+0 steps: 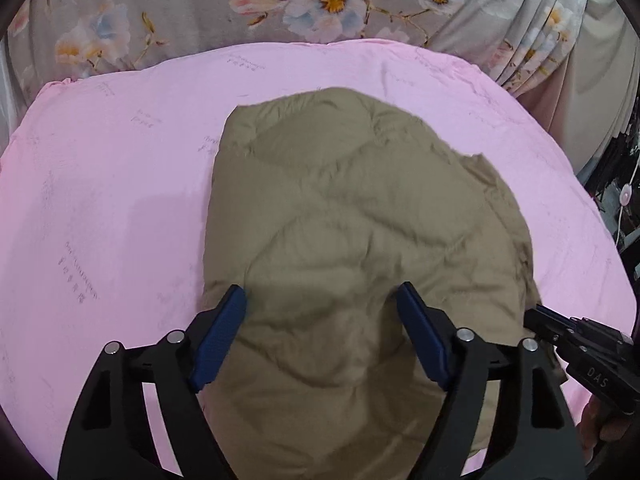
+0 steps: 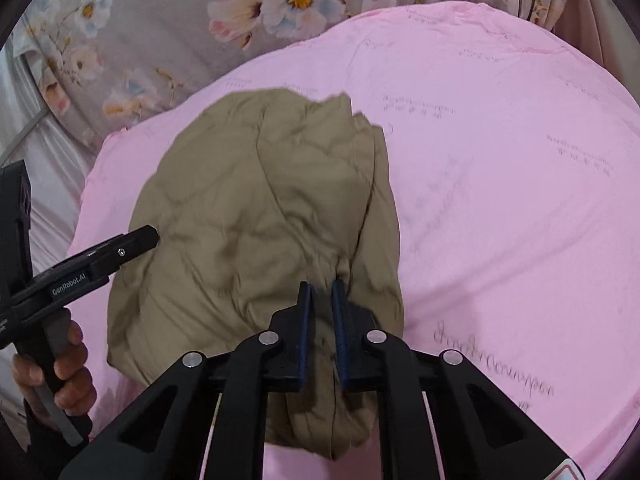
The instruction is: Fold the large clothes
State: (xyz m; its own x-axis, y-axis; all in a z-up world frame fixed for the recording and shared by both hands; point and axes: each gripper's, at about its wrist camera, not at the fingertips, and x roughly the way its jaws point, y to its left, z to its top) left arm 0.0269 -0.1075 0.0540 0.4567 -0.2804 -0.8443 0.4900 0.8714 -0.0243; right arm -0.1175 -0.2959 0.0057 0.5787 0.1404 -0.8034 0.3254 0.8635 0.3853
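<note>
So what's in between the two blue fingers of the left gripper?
Only the tan puffy jacket. In the left wrist view, the left gripper hangs wide open over it, gripping nothing.

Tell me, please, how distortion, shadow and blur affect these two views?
Left wrist view: fisheye bows the pink sheet; the open left claw shadows the khaki jacket. Right wrist view: dark corner vignette, slight blur on the jacket's edges, sharp focus on the right claw pinching fabric.
</note>
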